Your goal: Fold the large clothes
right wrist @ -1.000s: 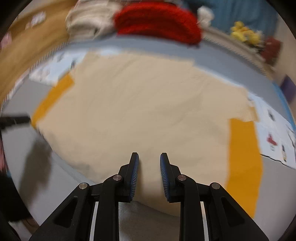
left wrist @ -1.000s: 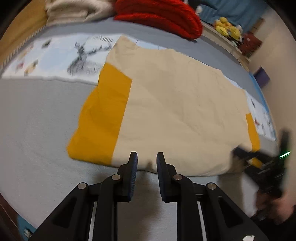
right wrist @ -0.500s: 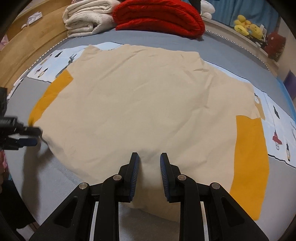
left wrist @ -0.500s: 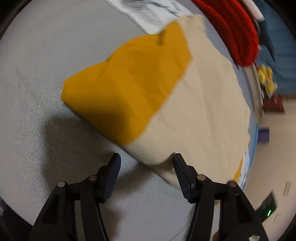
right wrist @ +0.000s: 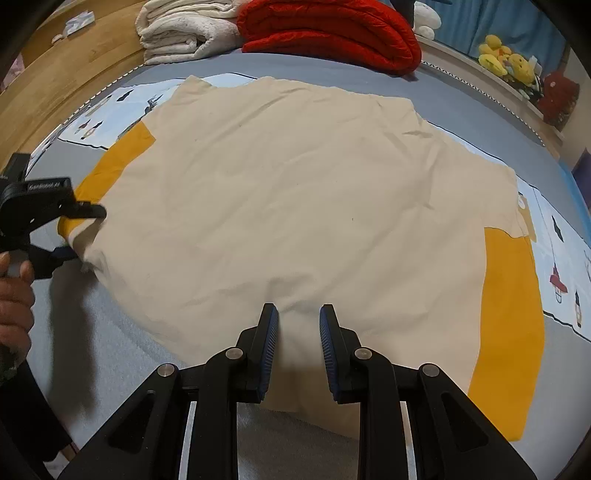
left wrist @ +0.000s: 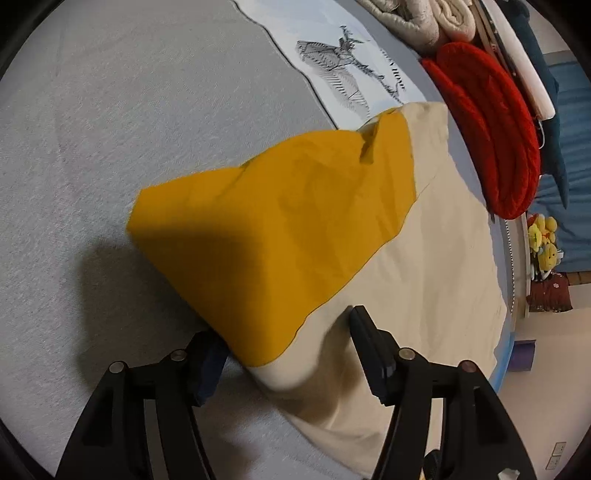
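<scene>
Fabric of the shirt [right wrist: 295, 206] is straddled at its corner by the spread left gripper [left wrist: 288, 343]; the right gripper [right wrist: 295, 332] is held parted over the hem.

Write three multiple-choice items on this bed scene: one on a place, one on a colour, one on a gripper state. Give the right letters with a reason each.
1. Where does the red blanket lie?
A. at the far edge of the bed, beyond the garment
B. on top of the garment
C. on the floor

2. What colour are the sleeves of the beige garment?
A. blue
B. green
C. orange-yellow

3. How does the left hand-held gripper stand?
A. shut on a pillow
B. open, with the garment's sleeve corner between its fingers
C. open over bare bedding, away from the garment

Answers: 1 A, it is folded beyond the garment beside the white blankets. 2 C, both sleeve panels are orange-yellow. 3 B, its fingers stand wide apart with the corner between them.
</scene>
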`<state>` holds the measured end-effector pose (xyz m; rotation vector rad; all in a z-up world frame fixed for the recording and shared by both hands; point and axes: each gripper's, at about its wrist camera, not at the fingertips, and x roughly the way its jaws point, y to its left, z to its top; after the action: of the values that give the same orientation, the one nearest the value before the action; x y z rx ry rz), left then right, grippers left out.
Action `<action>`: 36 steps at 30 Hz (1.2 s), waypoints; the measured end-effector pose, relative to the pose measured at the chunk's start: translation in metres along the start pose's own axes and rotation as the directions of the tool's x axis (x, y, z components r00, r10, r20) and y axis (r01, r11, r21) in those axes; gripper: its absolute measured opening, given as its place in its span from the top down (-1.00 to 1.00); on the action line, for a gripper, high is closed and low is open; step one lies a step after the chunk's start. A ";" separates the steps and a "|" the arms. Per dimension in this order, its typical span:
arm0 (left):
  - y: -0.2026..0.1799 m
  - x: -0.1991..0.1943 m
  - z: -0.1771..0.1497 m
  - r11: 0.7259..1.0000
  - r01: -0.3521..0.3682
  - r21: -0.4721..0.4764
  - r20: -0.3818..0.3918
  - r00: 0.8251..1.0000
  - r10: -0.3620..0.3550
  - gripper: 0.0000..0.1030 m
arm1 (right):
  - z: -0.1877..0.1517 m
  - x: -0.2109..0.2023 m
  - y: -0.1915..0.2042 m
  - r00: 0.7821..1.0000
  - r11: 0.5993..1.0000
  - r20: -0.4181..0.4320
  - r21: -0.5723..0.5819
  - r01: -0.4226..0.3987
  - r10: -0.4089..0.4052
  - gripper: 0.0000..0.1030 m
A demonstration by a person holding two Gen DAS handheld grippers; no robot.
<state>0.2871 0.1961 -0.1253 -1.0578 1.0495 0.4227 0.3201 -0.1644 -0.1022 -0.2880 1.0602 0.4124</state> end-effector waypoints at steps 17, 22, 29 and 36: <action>-0.018 0.002 0.018 0.993 0.095 0.076 -0.004 0.995 -0.095 0.77 | -0.002 -0.005 -0.001 0.999 1.000 0.032 0.020 -0.003 0.003 0.51; -0.031 -0.033 0.013 0.982 0.102 0.161 0.075 0.991 -0.115 0.80 | 0.005 -0.019 -0.001 0.994 1.000 0.105 0.022 -0.006 0.004 0.51; -0.037 -0.085 0.010 0.969 -0.040 0.245 0.216 0.976 -0.015 0.82 | 0.014 -0.036 0.009 0.980 0.999 0.196 0.020 -0.033 0.029 0.51; -0.044 -0.116 0.003 0.928 -0.126 0.350 0.305 0.952 0.014 0.82 | 0.020 -0.010 0.035 0.988 0.995 0.118 -0.032 -0.099 0.102 0.51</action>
<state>0.2647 0.1991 -0.0031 -0.6001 0.8544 0.4102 0.3154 -0.1263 -0.0847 -0.2303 0.9546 0.5277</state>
